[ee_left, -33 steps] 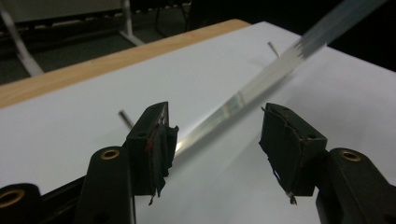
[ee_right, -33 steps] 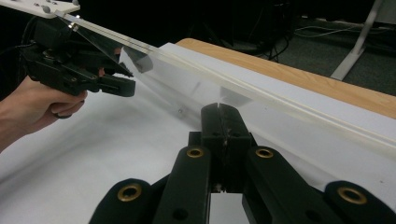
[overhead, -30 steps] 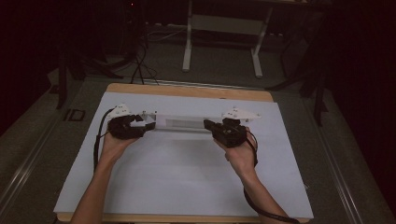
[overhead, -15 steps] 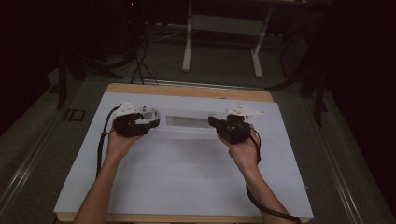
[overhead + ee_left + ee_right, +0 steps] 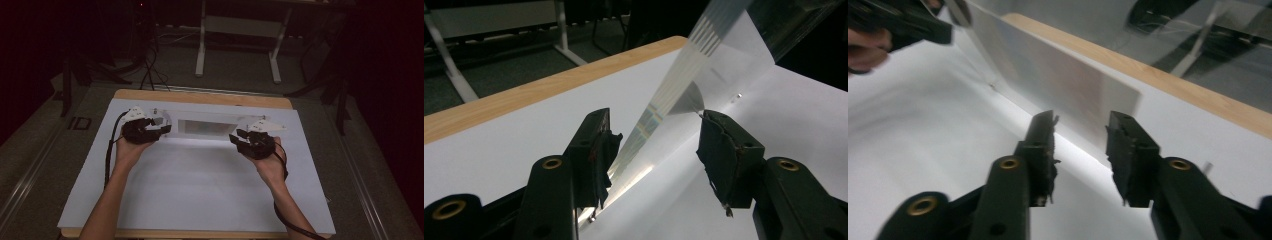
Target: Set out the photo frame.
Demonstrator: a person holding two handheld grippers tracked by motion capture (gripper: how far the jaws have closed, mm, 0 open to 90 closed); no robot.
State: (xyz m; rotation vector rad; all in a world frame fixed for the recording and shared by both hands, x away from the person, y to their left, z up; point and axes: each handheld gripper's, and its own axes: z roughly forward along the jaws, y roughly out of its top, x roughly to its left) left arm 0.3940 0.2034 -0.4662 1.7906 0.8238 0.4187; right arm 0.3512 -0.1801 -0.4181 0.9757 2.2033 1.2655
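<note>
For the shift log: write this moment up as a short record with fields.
surface: table with a white cover, wooden edge showing
thing in hand: clear plastic sheet, its far part raised off the cover
left gripper: fingers apart, sheet edge between them; contact not clear
right gripper: fingers just opened, apart, nothing pressed, sheet just ahead
person: both forearms enter from the near edge

Both forearms reached forward; the left hand-held gripper (image 5: 161,129) stood open, while the right hand-held gripper (image 5: 237,138) had just been opening.
</note>
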